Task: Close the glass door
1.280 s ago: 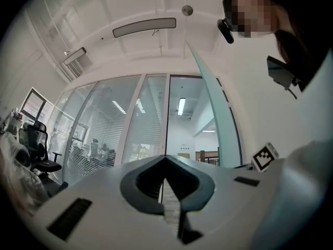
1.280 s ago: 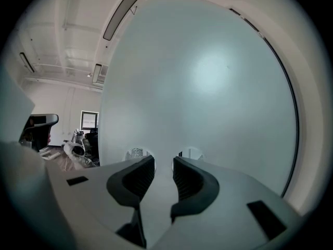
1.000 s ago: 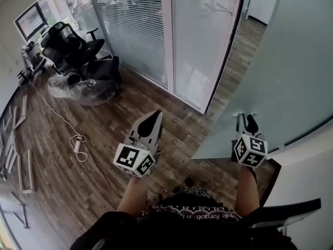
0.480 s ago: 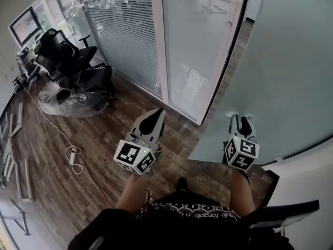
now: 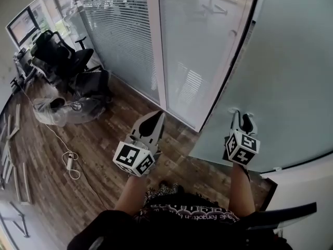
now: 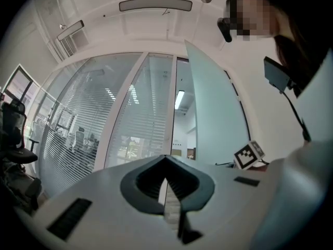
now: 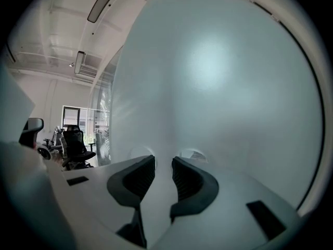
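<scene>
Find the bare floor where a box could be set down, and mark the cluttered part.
Bare wooden floor lies between the power strip and the blinds partition, running right to the foot of the glass door. Crowded: the far left corner, where the office chair and a plastic-wrapped bundle sit close together.

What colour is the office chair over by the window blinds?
The office chair is black, seen best in the head view.

The glass door [image 5: 291, 61] stands right of the glass partition [image 5: 200, 46], office chair [image 5: 57, 56] far left.
</scene>
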### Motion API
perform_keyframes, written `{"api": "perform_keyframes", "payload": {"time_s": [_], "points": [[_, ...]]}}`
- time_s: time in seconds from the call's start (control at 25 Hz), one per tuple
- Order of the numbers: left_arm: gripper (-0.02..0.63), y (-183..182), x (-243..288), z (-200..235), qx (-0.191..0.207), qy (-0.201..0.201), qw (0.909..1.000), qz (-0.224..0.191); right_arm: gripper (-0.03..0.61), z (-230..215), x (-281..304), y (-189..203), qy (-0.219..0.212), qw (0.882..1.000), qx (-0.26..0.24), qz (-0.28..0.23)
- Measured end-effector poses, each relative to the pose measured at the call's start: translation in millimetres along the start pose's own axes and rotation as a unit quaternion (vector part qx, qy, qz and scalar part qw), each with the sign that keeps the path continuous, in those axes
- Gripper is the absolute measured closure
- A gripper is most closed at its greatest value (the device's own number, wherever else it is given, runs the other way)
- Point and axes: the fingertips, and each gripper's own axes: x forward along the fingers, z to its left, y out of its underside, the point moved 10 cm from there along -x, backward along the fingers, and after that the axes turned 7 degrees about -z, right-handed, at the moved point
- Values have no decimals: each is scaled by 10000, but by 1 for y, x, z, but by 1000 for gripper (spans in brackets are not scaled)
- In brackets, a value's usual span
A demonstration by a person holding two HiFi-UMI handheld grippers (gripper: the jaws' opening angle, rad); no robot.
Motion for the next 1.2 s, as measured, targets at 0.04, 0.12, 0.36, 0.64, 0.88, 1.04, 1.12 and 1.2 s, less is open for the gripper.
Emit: {"api": "perform_keyframes", "payload": {"time_s": [0.04, 0.12, 0.36, 0.64, 0.88, 1.04, 1.12, 1.2], "points": [[614, 2, 5, 6, 3, 20, 10000, 7, 471, -1, 8, 0, 54, 10000, 4, -18], [614, 7, 18, 19, -8, 61, 10000, 17, 471, -3, 23, 1, 153, 9999, 15, -40], [614, 16, 71, 71, 9, 450, 9989, 88, 470, -7, 62, 3, 598, 9981, 113, -6], [613, 18, 126, 120, -12, 878, 9961, 78, 469, -15, 96, 2, 980, 9951, 91, -25], [614, 30, 157, 134, -138, 1133, 9933, 159, 470, -24, 131, 0, 1238, 9922, 114, -8], [613, 40, 178, 145, -244, 1080, 9937, 190, 470, -35, 158, 0, 1328, 9911, 116, 6], [614, 42, 188, 149, -292, 1043, 9939, 184, 470, -39, 167, -2, 1349, 9908, 102, -13], [614, 43, 198, 149, -304, 1068, 9937, 173, 471, -43, 174, -5, 1396, 9901, 98, -35]]}}
